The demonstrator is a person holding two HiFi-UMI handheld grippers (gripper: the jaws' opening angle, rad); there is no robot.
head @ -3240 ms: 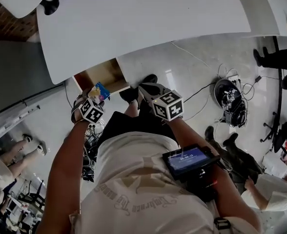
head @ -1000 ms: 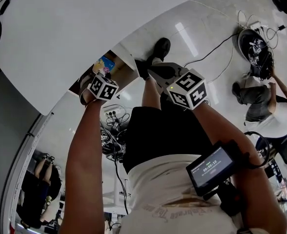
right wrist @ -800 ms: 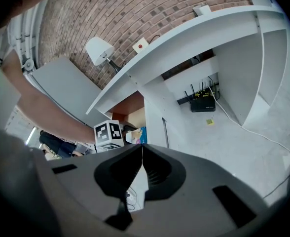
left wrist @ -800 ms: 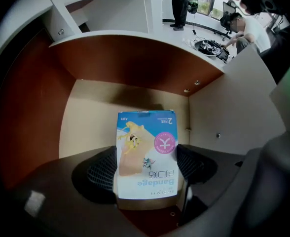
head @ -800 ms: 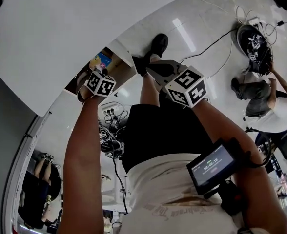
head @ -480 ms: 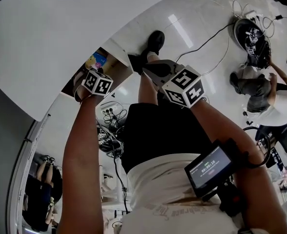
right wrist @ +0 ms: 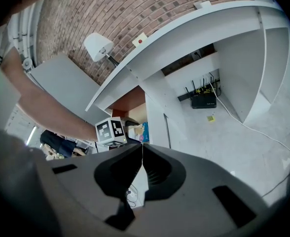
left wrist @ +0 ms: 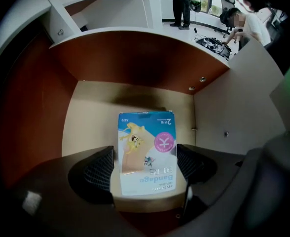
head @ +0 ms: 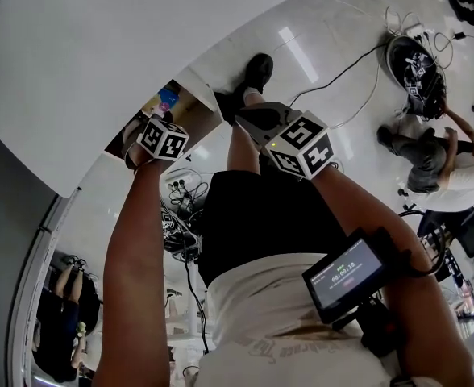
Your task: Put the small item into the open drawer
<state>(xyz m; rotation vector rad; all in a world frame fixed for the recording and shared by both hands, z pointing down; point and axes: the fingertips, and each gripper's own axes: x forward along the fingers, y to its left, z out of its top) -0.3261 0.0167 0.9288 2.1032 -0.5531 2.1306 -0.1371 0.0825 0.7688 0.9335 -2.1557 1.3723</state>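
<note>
— Left gripper view: where's the bandage box (left wrist: 147,132)?
— Clamped between the jaws of the left gripper (left wrist: 145,156), held inside the open drawer (left wrist: 88,110), over its pale floor, with brown walls around it.
— And the right gripper (right wrist: 141,154)?
— Jaws pressed together with nothing in them, outside the drawer.

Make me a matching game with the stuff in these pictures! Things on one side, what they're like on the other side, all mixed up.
Things:
1. bandage box
2. right hand-held gripper
3. drawer
4. left hand-held gripper

What they're like:
A. shut, nothing in it
B. open, with brown walls
C. blue and white
D. gripping the box

Pairs: 1-C, 2-A, 3-B, 4-D
</note>
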